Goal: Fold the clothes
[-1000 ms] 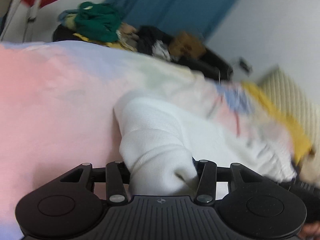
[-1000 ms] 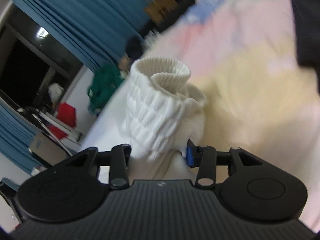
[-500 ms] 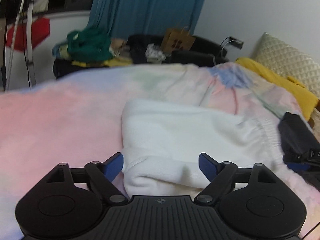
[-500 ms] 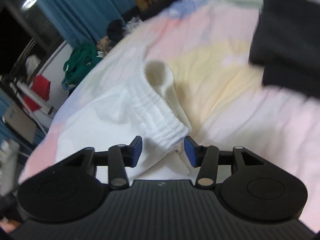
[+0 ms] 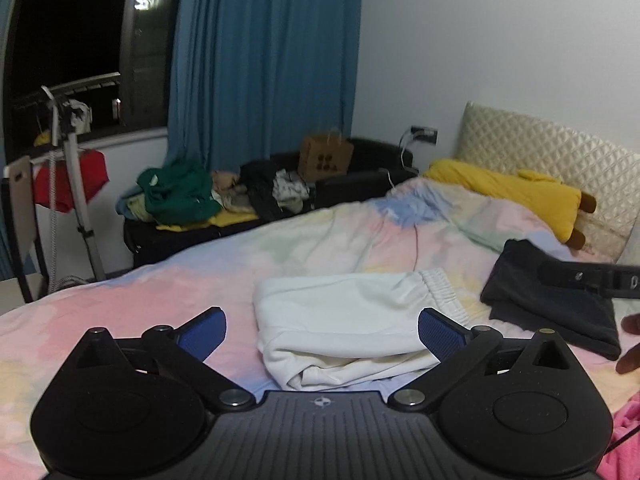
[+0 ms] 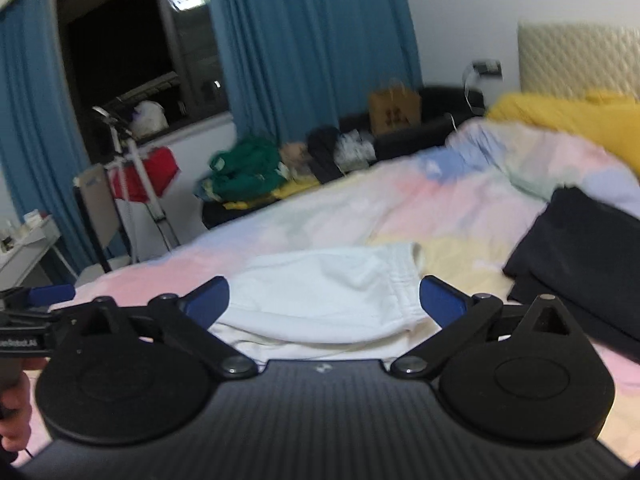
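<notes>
A white garment with a ribbed waistband (image 5: 344,312) lies folded on the pastel bedspread (image 5: 120,308). My left gripper (image 5: 322,332) hovers over its near edge, jaws opening wide, blue pads clear of the cloth and nothing between them. In the right wrist view the same white garment (image 6: 320,280) lies just beyond my right gripper (image 6: 324,300), whose jaws are also opening with nothing gripped. Each gripper shows at the edge of the other's view: the right gripper (image 5: 592,280) and the left gripper (image 6: 40,296).
A folded black garment (image 5: 552,312) lies right of the white one. A yellow plush pillow (image 5: 508,192) rests by the quilted headboard (image 5: 560,152). Past the bed, a dark bench holds a clothes pile (image 5: 180,196) and a paper bag (image 5: 325,158). Pink cloth (image 5: 628,432) shows at bottom right.
Both grippers, a second ago shut on bunched white cloth, have opened wide, let it go, risen and drawn back. The white garment now lies folded on the bed.
</notes>
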`<state>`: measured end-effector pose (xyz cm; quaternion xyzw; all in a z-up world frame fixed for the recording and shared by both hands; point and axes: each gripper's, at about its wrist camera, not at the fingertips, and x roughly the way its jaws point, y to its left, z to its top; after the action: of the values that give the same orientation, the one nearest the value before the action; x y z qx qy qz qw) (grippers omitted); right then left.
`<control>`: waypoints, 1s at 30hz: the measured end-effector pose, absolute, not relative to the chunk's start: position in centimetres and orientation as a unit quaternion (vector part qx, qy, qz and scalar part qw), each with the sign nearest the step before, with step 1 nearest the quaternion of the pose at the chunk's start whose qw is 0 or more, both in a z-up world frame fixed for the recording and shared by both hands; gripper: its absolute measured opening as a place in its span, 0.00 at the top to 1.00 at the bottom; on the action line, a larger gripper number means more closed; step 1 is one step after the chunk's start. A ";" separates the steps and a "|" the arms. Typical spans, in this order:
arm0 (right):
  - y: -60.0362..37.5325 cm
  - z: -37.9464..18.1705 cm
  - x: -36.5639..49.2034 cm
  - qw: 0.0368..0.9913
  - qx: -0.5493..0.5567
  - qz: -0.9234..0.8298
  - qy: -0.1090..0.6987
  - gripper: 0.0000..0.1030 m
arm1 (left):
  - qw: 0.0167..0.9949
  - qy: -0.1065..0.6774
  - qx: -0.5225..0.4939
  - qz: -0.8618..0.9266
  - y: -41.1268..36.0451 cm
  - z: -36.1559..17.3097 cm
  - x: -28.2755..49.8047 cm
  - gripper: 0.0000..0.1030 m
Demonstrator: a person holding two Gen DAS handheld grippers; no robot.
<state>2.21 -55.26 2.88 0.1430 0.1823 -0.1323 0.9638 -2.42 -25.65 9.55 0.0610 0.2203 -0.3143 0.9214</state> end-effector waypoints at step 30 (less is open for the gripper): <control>-46.5 -5.8 0.7 0.970 0.075 -0.167 0.160 0.00 | 0.946 0.202 0.052 -0.249 -20.3 3.5 -8.0 0.00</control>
<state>0.73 -46.49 -5.76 0.0752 0.1602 -0.1670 0.9699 -8.05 -20.31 3.48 0.0519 0.2017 -0.2492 0.9458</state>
